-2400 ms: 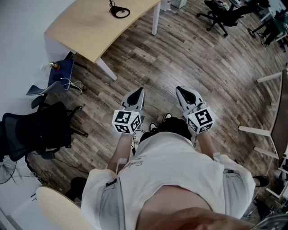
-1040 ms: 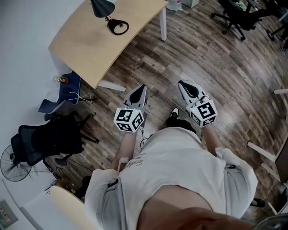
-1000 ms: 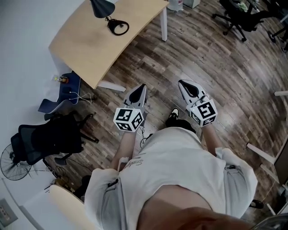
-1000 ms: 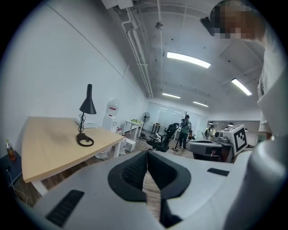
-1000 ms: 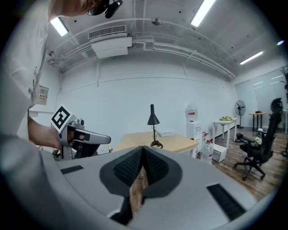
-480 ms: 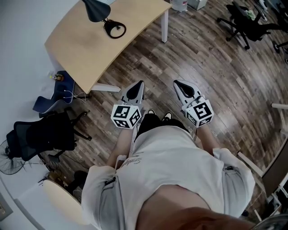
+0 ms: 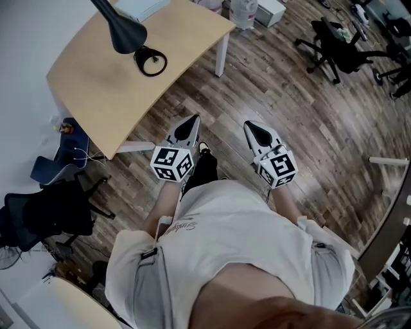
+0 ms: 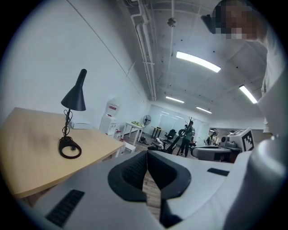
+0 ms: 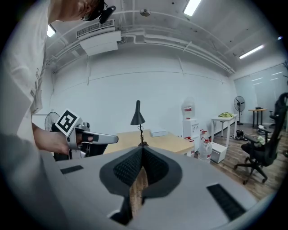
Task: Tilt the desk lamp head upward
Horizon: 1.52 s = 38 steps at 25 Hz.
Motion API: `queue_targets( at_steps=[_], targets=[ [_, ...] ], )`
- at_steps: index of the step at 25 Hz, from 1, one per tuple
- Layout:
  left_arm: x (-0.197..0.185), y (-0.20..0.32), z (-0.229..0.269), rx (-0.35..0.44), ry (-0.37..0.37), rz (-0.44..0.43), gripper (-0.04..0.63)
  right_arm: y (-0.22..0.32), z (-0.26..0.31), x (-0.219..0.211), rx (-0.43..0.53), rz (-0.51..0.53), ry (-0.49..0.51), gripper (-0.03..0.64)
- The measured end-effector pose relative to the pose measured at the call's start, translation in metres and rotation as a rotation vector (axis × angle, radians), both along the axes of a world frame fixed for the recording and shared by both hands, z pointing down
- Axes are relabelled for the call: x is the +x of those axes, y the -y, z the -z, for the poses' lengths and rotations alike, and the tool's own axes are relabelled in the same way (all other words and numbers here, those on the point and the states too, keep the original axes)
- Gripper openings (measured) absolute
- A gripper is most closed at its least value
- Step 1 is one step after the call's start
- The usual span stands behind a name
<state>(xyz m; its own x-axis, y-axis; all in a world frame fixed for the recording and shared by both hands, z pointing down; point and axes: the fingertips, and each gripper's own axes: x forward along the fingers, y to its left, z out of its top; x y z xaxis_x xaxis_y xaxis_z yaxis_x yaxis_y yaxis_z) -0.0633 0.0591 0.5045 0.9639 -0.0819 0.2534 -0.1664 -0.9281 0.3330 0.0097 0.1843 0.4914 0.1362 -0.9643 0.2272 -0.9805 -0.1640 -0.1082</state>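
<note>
A black desk lamp (image 7: 126, 35) stands on a light wooden desk (image 7: 96, 83) at the upper left of the head view, its cone head (image 8: 75, 96) pointing down over a ring-shaped base (image 7: 151, 62). The lamp (image 9: 137, 117) also shows far ahead in the right gripper view. My left gripper (image 7: 190, 126) and right gripper (image 7: 255, 132) are held side by side over the wooden floor, well short of the desk. Both are shut, jaws pressed together with nothing between them.
A black office chair (image 7: 45, 215) stands at the left by the wall, more chairs (image 7: 334, 48) at the upper right. A water dispenser (image 9: 189, 120) and bottles (image 9: 204, 150) stand beyond the desk. A white box (image 7: 138, 8) lies on the desk's far end.
The person has walked toward the desk: desk and lamp have grown nearer and the whole lamp head has come into view. Both grippers stay shut and side by side.
</note>
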Motion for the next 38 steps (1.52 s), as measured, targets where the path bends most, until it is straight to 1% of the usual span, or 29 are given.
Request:
queue_targets(
  at_steps=[4,6,8,9,10,13,16,20,25,28,30,32,35,38],
  targets=[
    [0.035,0.037,0.017,0.004,-0.034,-0.018,0.015,0.037,0.014,0.025,-0.007,0.017,-0.044,-0.006],
    [0.05,0.06,0.025,0.006,-0.051,-0.023,0.015,0.061,0.021,0.042,0.003,0.008,-0.061,-0.006],
    [0.061,0.088,0.03,-0.012,-0.072,-0.01,0.015,0.086,0.022,0.057,0.023,-0.011,-0.041,-0.006],
    [0.065,0.102,0.032,-0.013,-0.079,0.001,0.015,0.099,0.022,0.061,0.031,-0.014,-0.021,-0.006],
    [0.067,0.116,0.033,0.004,-0.081,0.012,0.015,0.112,0.021,0.065,0.037,-0.009,-0.003,-0.006],
    [0.072,0.152,0.034,0.07,-0.068,0.039,0.015,0.152,0.02,0.071,0.052,0.025,0.012,-0.006],
    [0.077,0.172,0.035,0.082,-0.065,0.053,0.015,0.175,0.021,0.078,0.058,0.042,0.009,-0.006],
    [0.081,0.19,0.038,0.075,-0.065,0.09,0.015,0.195,0.01,0.09,0.034,0.074,0.025,-0.006],
    [0.083,0.217,0.03,0.031,-0.029,0.174,0.015,0.225,0.001,0.102,0.013,0.14,0.05,-0.006],
    [0.087,0.233,0.028,0.036,-0.01,0.236,0.015,0.252,-0.007,0.113,0.005,0.216,0.069,-0.006],
    [0.092,0.248,0.027,0.049,0.0,0.282,0.015,0.278,-0.012,0.12,0.006,0.284,0.071,-0.006],
    [0.093,0.263,0.023,0.043,0.017,0.34,0.015,0.306,-0.014,0.125,0.004,0.367,0.069,-0.005],
    [0.091,0.28,0.018,0.046,0.057,0.442,0.015,0.348,-0.008,0.133,0.012,0.502,0.05,-0.006],
    [0.095,0.295,0.015,0.053,0.084,0.518,0.015,0.388,-0.005,0.15,0.018,0.591,0.017,-0.006]
  ],
)
